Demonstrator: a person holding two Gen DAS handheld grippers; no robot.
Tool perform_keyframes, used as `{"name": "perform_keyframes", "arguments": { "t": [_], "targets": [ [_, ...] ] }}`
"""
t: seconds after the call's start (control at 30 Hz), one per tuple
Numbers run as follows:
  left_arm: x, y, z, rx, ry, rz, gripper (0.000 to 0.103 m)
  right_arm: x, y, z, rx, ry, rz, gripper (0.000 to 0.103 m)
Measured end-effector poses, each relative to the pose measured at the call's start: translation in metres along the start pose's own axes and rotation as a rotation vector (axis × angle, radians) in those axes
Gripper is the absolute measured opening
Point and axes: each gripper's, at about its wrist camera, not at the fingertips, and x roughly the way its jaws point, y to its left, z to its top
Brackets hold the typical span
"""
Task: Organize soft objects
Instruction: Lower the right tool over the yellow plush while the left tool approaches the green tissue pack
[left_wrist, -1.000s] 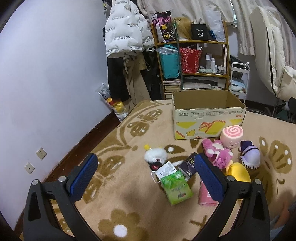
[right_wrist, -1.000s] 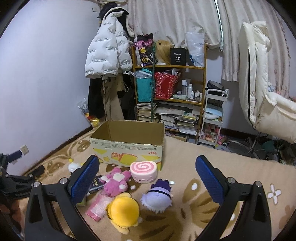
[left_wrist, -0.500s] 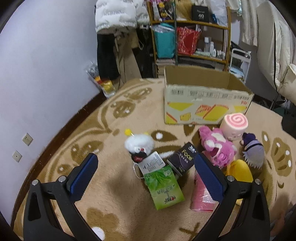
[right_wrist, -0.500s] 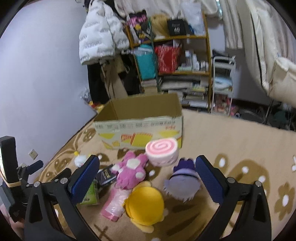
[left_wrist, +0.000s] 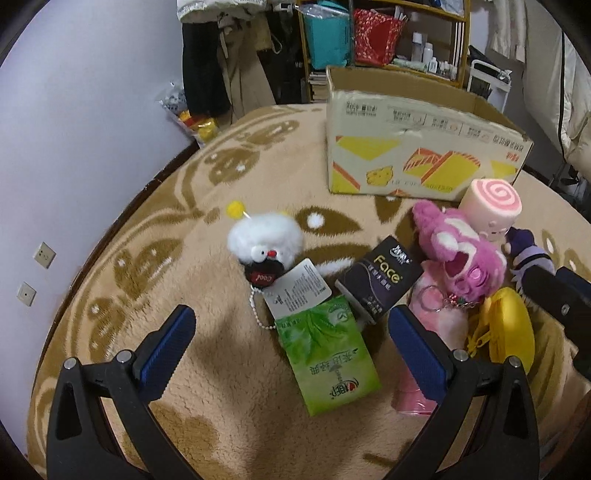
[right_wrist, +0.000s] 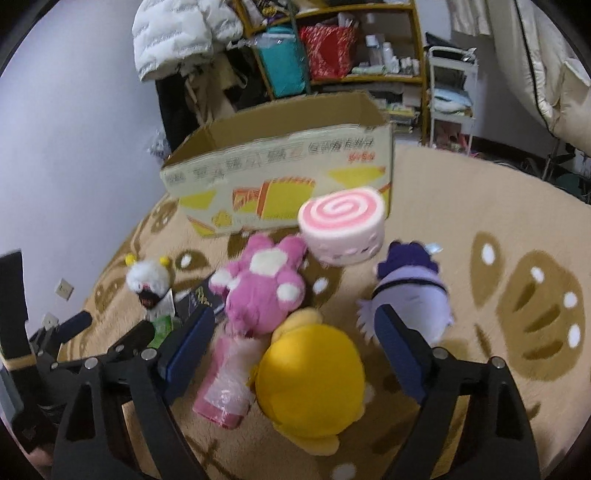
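Observation:
Soft toys lie on the beige carpet in front of an open cardboard box. My left gripper is open above a green tissue pack, near a white fluffy toy and a dark "Face" pack. My right gripper is open over a yellow plush, with a pink plush, a pink swirl roll cushion, a purple plush and a pink wrapped pack around it.
A wall with sockets runs along the left. Shelves with bags, hanging coats and a white trolley stand behind the box. A white chair is at the far right.
Both grippers have lowered and tilted down toward the carpet, closer to the toys. The right one now hovers over the yellow plush. Both stay open.

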Motion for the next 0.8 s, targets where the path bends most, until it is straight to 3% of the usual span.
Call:
{"name": "perform_keyframes", "arguments": {
  "t": [0.17,0.53,0.8],
  "targets": [
    [0.01,-0.005,-0.005,0.026,0.031,-0.002,0.103,0.011,0.009,-0.007,-0.045,0.015,-0.007,0.093],
    [0.032,-0.006,-0.009,0.027,0.092,-0.007,0.103,0.032,-0.004,-0.014,0.002,0.083,-0.024,0.092],
    [0.043,0.0,-0.011,0.005,0.123,0.014,0.103,0.043,0.007,-0.022,-0.082,0.131,-0.049,0.091]
  ]
}}
